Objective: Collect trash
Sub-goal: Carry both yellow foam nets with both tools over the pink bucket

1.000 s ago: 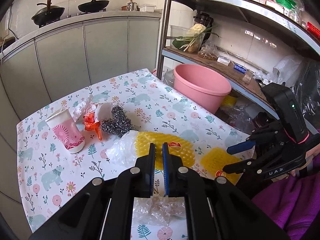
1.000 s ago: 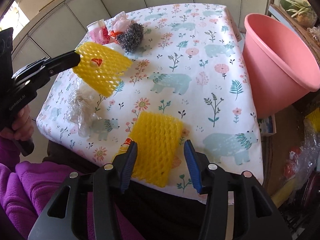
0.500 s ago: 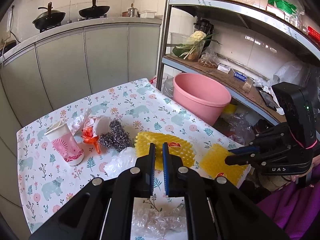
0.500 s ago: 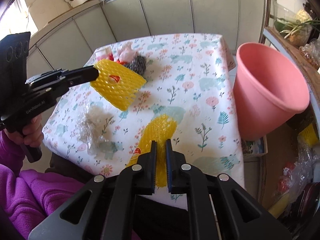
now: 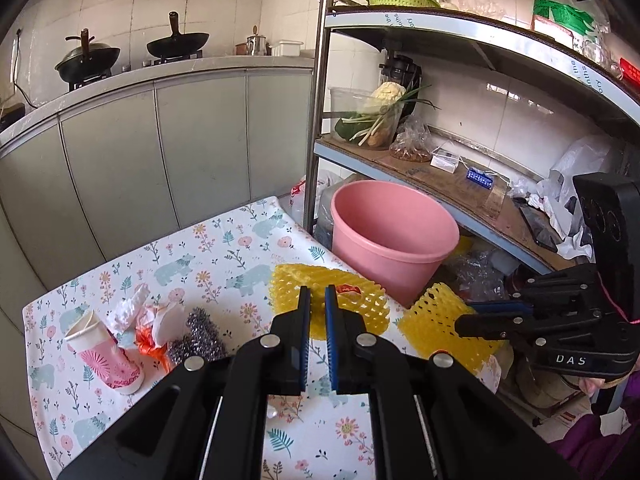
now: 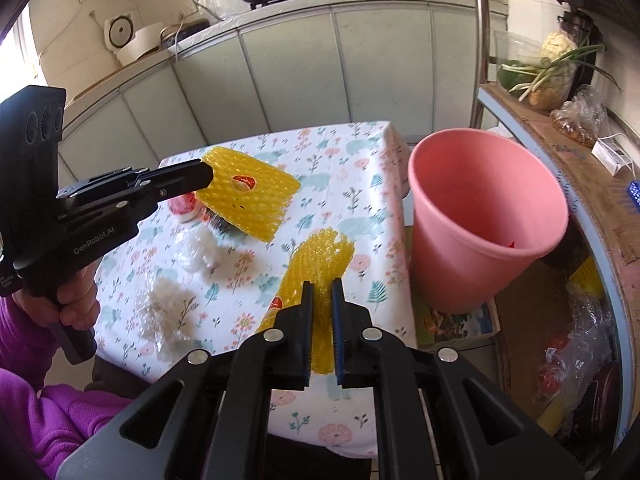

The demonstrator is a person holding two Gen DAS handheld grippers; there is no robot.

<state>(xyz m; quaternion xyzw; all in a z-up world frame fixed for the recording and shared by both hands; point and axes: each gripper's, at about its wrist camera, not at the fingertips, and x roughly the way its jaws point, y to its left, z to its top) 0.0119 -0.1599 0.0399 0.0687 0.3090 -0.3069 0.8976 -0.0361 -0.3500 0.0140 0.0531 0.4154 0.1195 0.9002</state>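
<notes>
Both grippers are loaded, and neither piece has reached the pink bucket (image 6: 486,216) yet. The left gripper (image 5: 316,308) is clamped on one yellow foam net (image 5: 352,300), which juts out ahead of its fingertips over the flowered tablecloth (image 5: 224,256); the bucket stands ahead of it and to its right, off the table's edge. The right gripper (image 6: 322,304) is pinched on a second foam net (image 6: 320,256), folded narrow between the pads and sticking up ahead of them, with the bucket just to its right and a little further out. Inside the bucket a small red scrap shows near the wall, so perhaps something has gone in already, though most of its bottom is hidden. Left on the cloth, to the left of both grippers: a pink paper cup (image 5: 106,354) on its side, crumpled white and orange wrappers (image 5: 154,326), a steel scourer (image 5: 196,338) touching them, and two wads of clear plastic film (image 6: 170,312) nearer the person. By this reckoning the job is early on, with two drops pending and the heap untouched.
</notes>
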